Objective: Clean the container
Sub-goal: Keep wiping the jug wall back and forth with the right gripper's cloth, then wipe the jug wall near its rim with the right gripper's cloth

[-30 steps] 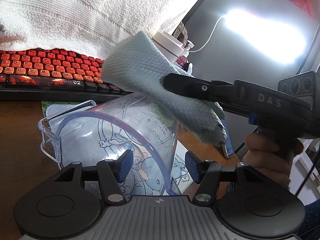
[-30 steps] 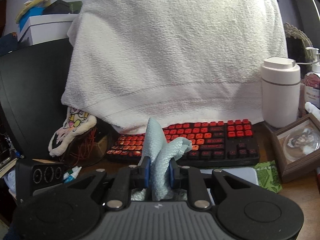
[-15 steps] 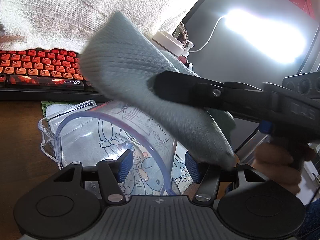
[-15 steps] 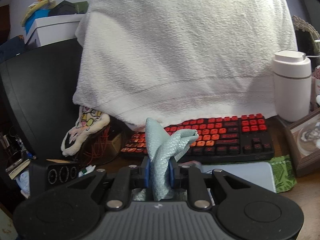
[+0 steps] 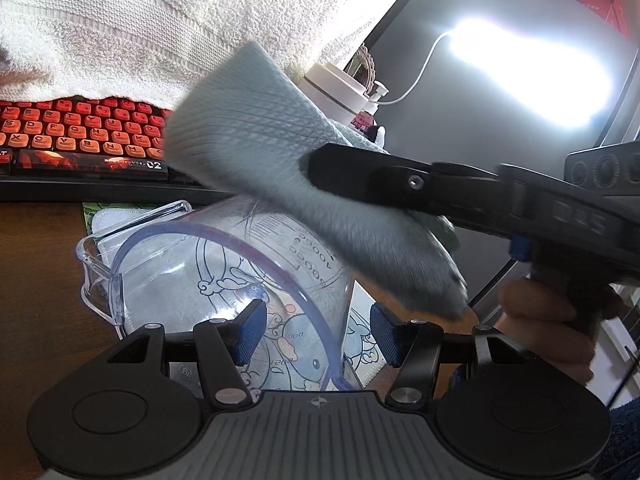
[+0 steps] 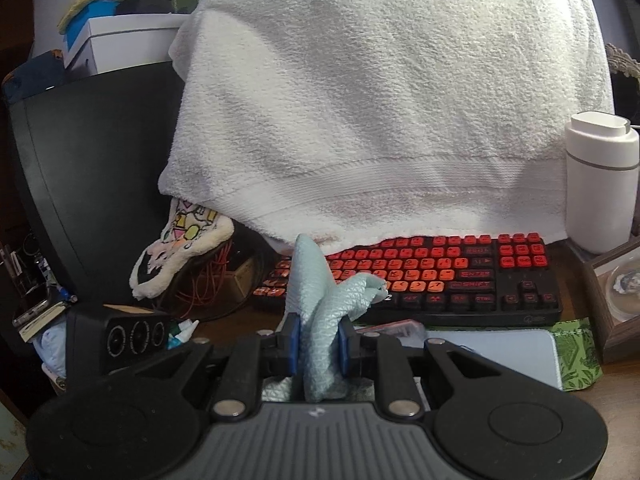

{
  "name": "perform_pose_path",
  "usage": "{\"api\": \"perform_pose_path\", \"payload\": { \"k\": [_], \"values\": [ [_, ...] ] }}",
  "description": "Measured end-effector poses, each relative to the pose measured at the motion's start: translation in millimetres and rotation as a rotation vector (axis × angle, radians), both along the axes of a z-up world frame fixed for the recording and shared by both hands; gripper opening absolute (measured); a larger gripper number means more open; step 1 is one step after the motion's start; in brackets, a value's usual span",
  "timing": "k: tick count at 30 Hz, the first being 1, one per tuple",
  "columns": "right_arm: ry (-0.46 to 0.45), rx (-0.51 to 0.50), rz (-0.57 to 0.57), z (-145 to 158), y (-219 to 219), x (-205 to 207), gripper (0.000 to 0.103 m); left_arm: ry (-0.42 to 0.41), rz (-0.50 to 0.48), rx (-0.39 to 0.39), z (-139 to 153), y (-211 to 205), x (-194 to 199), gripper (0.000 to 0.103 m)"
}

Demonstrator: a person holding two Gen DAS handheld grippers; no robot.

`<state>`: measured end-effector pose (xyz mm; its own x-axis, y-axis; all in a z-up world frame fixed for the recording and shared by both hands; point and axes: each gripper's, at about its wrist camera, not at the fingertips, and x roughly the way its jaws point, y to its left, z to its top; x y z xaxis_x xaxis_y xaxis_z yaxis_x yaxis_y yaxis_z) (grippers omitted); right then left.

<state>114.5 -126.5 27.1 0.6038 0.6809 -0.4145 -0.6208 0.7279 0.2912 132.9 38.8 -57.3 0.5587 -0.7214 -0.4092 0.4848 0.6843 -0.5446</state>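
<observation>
We note the cloth (image 5: 256, 148), clenched in the right gripper (image 6: 318, 344), has swung back toward 10 o'clock above the container (image 5: 224, 280). The left gripper (image 5: 316, 332) grasps the container's wall. Keyboard (image 6: 440, 276) and towel (image 6: 380, 100) sit at 12 o'clock.

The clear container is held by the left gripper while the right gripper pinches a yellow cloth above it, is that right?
Not quite: the cloth is pale blue-grey, not yellow, as the right wrist view shows. The rest holds: the right gripper pinches it, and the left gripper holds the clear container.
</observation>
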Motion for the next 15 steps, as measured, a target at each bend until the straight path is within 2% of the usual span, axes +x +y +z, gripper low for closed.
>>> {"api": "perform_pose_path", "payload": {
  "k": [15],
  "values": [
    [-0.011,-0.015,-0.032,3.5,-2.7,2.2,0.018,0.000,0.000,-0.001,0.2,1.2,-0.1,0.057]
  ]
}}
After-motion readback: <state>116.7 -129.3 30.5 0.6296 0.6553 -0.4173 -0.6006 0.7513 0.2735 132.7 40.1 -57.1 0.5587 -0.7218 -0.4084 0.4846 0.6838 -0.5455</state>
